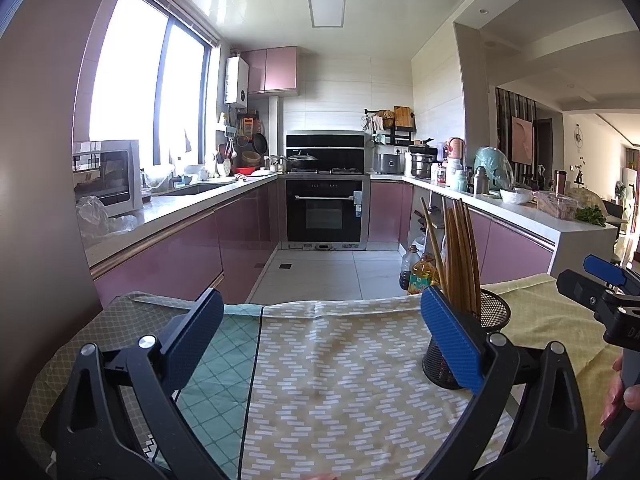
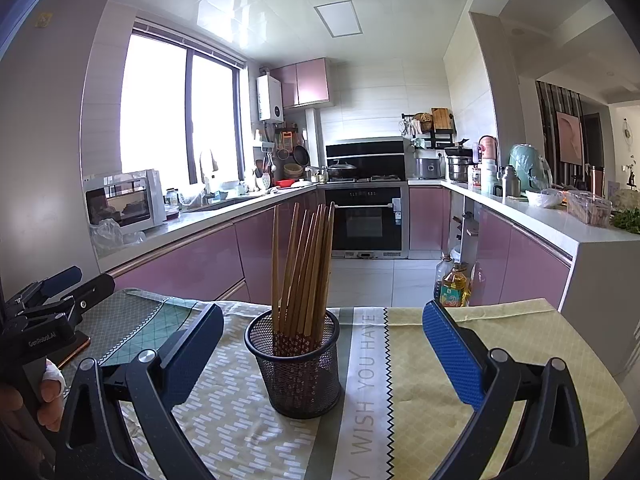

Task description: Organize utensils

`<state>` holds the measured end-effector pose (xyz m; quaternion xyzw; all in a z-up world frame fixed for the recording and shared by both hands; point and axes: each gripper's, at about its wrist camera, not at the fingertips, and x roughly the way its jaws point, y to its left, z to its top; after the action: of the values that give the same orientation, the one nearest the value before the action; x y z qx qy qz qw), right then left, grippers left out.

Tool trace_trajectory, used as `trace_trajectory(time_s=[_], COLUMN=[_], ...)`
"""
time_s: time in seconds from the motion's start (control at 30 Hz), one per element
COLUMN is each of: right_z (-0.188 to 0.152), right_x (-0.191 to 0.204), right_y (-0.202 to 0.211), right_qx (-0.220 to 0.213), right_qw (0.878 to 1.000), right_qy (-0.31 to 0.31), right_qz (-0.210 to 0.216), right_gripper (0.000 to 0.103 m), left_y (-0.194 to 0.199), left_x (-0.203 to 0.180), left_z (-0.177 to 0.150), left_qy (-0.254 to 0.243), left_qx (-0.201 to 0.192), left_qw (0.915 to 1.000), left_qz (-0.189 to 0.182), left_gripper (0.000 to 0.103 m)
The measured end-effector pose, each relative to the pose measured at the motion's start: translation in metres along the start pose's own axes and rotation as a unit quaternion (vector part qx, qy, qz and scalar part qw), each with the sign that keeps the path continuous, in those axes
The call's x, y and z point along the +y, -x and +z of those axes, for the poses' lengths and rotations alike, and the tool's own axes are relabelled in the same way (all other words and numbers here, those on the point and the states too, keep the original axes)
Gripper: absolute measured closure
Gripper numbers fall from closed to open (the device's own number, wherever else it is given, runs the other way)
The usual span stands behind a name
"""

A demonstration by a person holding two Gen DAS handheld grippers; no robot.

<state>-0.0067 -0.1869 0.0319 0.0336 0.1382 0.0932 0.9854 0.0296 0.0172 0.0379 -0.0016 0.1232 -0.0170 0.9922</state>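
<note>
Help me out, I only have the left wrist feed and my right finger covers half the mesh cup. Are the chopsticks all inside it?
Observer: Yes. The right wrist view shows the whole black mesh cup, upright on the tablecloth, with every wooden chopstick standing in it, patterned ends down.
Operator: Is the right gripper holding anything?
Observer: No. The right gripper is wide open, its blue pads on either side of the cup without touching it.
Operator: Any loose utensils on that side of the table?
Observer: None visible. Printed lettering runs along the cloth right of the cup, and your left gripper shows at the left edge.
</note>
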Motion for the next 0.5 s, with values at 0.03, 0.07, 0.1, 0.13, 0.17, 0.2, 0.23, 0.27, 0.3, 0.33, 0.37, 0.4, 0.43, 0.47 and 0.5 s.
trace_trajectory(time_s=[0.03, 0.07, 0.1, 0.13, 0.17, 0.2, 0.23, 0.27, 0.3, 0.33, 0.37, 0.4, 0.43, 0.47, 0.5], right_z=[0.0, 0.0, 0.0001, 0.0001, 0.0001, 0.0001, 0.0001, 0.0001, 0.0, -0.0001, -0.0001, 0.0, 0.0, -0.0002, -0.0001], right_x=[0.0, 0.0002, 0.0003, 0.0003, 0.0004, 0.0003, 0.0004, 0.0002, 0.0002, 0.0001, 0.0, 0.0, 0.0001, 0.0001, -0.0001], right_y=[0.0, 0.0, 0.0, 0.0, -0.0001, 0.0001, 0.0001, 0.0, -0.0003, -0.0007, -0.0002, -0.0004, -0.0004, -0.0004, 0.0], right_qx=[0.001, 0.001, 0.001, 0.001, 0.001, 0.0, 0.0, 0.0, 0.001, 0.001, 0.0, 0.0, 0.001, 0.001, 0.0], right_qw=[1.0, 1.0, 1.0, 1.0, 1.0, 1.0, 1.0, 1.0, 1.0, 1.0, 1.0, 1.0, 1.0, 1.0, 1.0], right_qy=[0.0, 0.0, 0.0, 0.0, 0.001, 0.0, 0.0, 0.0, 0.0, 0.0, -0.001, -0.001, -0.001, 0.0, 0.0], right_qz=[0.0, 0.0, 0.0, 0.0, 0.0, 0.0, 0.0, 0.001, 0.0, 0.0, 0.0, 0.001, 0.0, -0.001, 0.0], right_gripper=[0.007, 0.007, 0.007, 0.007, 0.007, 0.007, 0.007, 0.006, 0.007, 0.007, 0.007, 0.007, 0.007, 0.007, 0.007], left_y=[-0.0006, -0.0008, -0.0008, -0.0014, -0.0011, -0.0015, -0.0013, -0.001, -0.001, -0.0013, -0.0015, -0.0015, -0.0016, -0.0017, -0.0011], left_x=[-0.0002, -0.0005, -0.0006, -0.0003, 0.0002, -0.0003, -0.0001, 0.0001, 0.0004, 0.0, -0.0002, 0.0, -0.0001, 0.0001, 0.0009], left_z=[0.0007, 0.0004, 0.0004, -0.0001, -0.0007, -0.0008, -0.001, -0.0013, -0.0014, -0.001, -0.0007, -0.0011, -0.0009, -0.0009, -0.0016], left_qy=[0.0, -0.001, -0.001, -0.001, 0.0, 0.0, -0.001, -0.001, 0.0, 0.0, -0.001, -0.001, -0.001, -0.001, -0.001], left_qx=[0.0, 0.001, 0.001, 0.002, 0.002, 0.003, 0.003, 0.002, 0.002, 0.002, 0.002, 0.002, 0.003, 0.003, 0.003], left_qw=[1.0, 1.0, 1.0, 1.0, 1.0, 1.0, 1.0, 1.0, 1.0, 1.0, 1.0, 1.0, 1.0, 1.0, 1.0], left_qz=[0.0, 0.001, 0.001, 0.001, 0.001, 0.001, 0.002, 0.002, 0.001, 0.001, 0.001, 0.001, 0.001, 0.001, 0.001], left_gripper=[0.006, 0.006, 0.006, 0.006, 0.006, 0.006, 0.006, 0.006, 0.006, 0.006, 0.006, 0.006, 0.006, 0.006, 0.006])
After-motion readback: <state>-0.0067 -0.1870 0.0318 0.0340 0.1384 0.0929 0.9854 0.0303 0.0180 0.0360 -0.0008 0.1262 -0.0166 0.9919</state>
